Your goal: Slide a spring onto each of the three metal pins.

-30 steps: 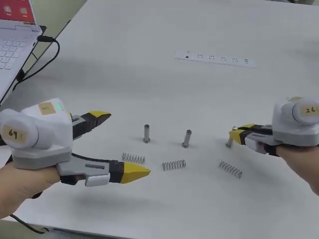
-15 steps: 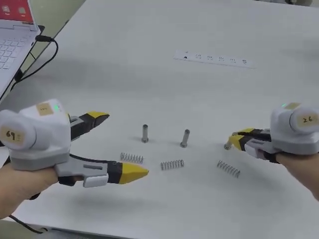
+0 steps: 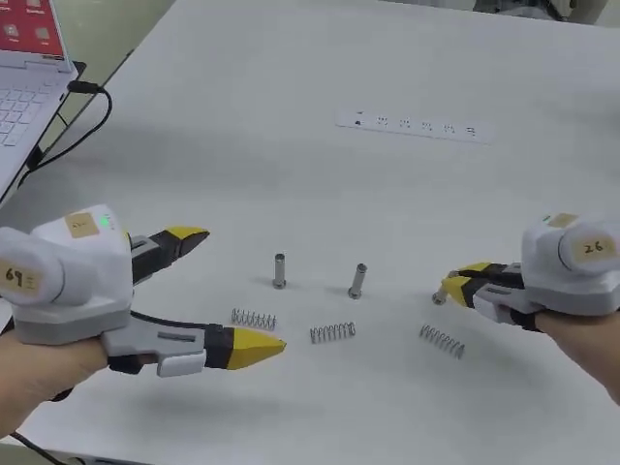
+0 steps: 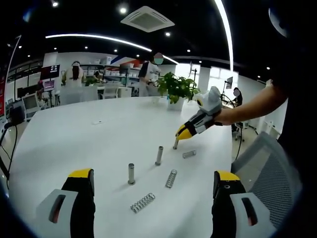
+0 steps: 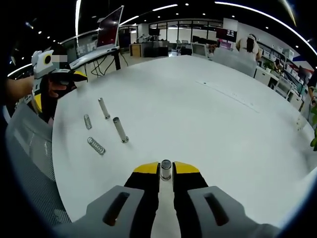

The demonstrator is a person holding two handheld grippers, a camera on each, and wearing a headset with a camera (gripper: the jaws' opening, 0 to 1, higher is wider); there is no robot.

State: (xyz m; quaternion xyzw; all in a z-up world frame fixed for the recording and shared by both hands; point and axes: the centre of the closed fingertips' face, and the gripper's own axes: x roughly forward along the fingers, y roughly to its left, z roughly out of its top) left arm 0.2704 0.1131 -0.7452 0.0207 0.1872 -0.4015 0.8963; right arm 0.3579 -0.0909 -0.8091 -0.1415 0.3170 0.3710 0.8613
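White workbench [image 3: 291,145] in an open-plan office. The right pin [image 3: 441,296] is sitting clamped between the closed jaws of the right gripper [image 3: 453,285]. The right spring [image 3: 442,340] is lying flat just beside it, on the person's side, its long axis crossing the pin's. The middle pin [image 3: 357,280] and left pin [image 3: 279,270] are standing free. The left gripper [image 3: 228,291], jaws wide apart, is hovering nearest the left spring [image 3: 254,319].

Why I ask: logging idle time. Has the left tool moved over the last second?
No. The left tool keeps its lower tip just below and right of the leftmost spring, as before; the whole head view shifted together.
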